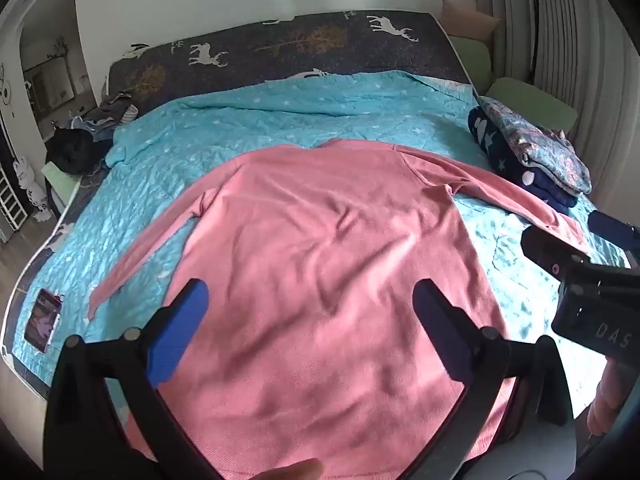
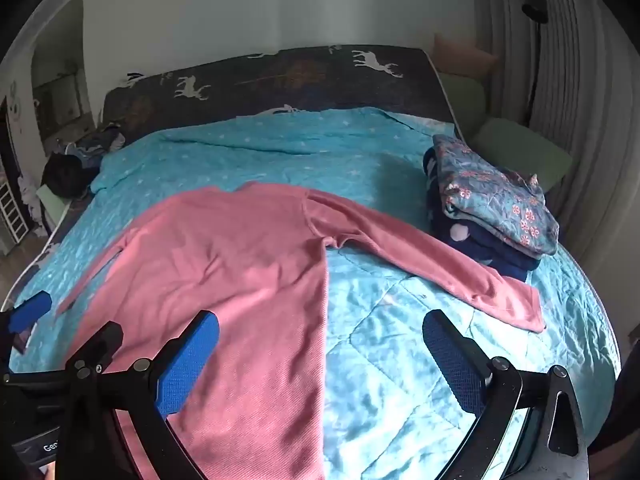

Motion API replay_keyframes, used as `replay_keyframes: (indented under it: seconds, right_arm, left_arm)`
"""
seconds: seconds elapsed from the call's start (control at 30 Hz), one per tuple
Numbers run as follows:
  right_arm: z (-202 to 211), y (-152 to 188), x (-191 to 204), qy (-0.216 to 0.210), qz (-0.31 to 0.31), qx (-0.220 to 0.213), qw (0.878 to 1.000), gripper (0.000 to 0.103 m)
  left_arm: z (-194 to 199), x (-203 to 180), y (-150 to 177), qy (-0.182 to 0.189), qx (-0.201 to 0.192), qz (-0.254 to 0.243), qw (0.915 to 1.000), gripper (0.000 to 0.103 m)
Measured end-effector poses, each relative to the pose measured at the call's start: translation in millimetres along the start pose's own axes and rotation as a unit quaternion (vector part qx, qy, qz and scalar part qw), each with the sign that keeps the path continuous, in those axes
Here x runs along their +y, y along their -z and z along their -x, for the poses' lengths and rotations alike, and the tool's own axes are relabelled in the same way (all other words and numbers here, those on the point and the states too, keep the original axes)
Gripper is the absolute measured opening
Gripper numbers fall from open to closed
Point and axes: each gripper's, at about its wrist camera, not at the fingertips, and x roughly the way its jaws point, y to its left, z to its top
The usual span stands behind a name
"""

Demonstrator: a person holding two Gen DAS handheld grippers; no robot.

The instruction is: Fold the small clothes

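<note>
Item: pink top (image 1: 320, 240), long-sleeved, laid flat on the bed's teal quilt (image 1: 248, 120), body smoothed out, both sleeves angled away from the sides; spread this way, presumably, so the folds can be made square. Position: directly ahead of and beneath the left tongs (image 1: 310, 320), whose blue pads (image 1: 180, 332) stand fully spread above the lower body of the top, gripping nothing. The right tongs (image 2: 320, 360) are likewise spread and empty, straddling the top's right side edge: their left pad over pink cloth, their right pad over bare quilt. The right sleeve (image 2: 440, 264) runs ahead and to the right of the right tongs, its cuff ending near a stack (image 2: 492, 212) of folded clothes, a floral piece on top of navy ones; judged to be the finished pile, kept off to the side to leave working room. The left sleeve (image 1: 140, 256) lies ahead-left of the left tongs. A phone (image 1: 42, 316) sits far left at the quilt's edge. Status, judged: garment flattened, no fold yet made; both tongs poised to take hold.
</note>
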Motion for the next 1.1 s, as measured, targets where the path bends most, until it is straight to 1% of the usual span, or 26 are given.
replay_keyframes:
  seconds: [0.07, 0.1, 0.13, 0.17, 0.23, 0.27, 0.43, 0.63, 0.9, 1.1]
  right_arm:
    - [-2.1, 1.0, -6.0, 0.001, 0.000, 0.002, 1.000, 0.103]
    - [2.2, 3.9, -0.3, 0.007, 0.012, -0.008, 1.000, 0.103]
    - [10.1, 7.3, 11.4, 0.015, 0.031, -0.019, 0.999, 0.103]
    - [14.1, 9.0, 17.5, 0.018, 0.035, -0.021, 0.999, 0.103]
    - [18.4, 9.8, 21.0, 0.014, 0.032, -0.016, 0.999, 0.103]
    - [19.6, 8.7, 20.7, 0.010, 0.028, -0.012, 0.999, 0.103]
    - [19.7, 11.6, 22.1, 0.003, 0.023, -0.006, 1.000, 0.103]
    - [16.9, 12.1, 27.5, 0.002, 0.028, -0.001, 1.000, 0.103]
    - [5.6, 12.7, 29.6, 0.003, 0.029, 0.011, 1.000, 0.103]
    - [-6.1, 13.3, 28.5, 0.003, 0.025, 0.022, 0.999, 0.103]
  left_arm:
    - [-3.9, -0.8, 0.5, 0.011, 0.018, 0.001, 0.9998, 0.102]
    - [6.2, 7.4, 1.4, 0.017, 0.006, 0.015, 0.9997, 0.102]
    - [8.5, 10.3, 3.6, 0.019, 0.006, 0.015, 0.9997, 0.102]
    - [11.7, 12.2, 7.8, 0.015, 0.001, 0.014, 0.9998, 0.102]
    - [19.0, 18.1, 16.4, 0.011, 0.002, 0.010, 0.9999, 0.102]
    - [15.3, 13.9, 16.2, 0.006, 0.011, 0.009, 0.9999, 0.102]
    - [12.9, 15.5, 21.2, -0.007, 0.017, 0.009, 0.9998, 0.102]
    - [11.3, 24.0, 23.4, 0.002, 0.014, 0.031, 0.9994, 0.102]
    - [1.5, 24.9, 23.3, 0.002, 0.022, 0.027, 0.9994, 0.102]
    - [-6.9, 24.3, 23.6, -0.009, 0.028, 0.019, 0.9994, 0.102]
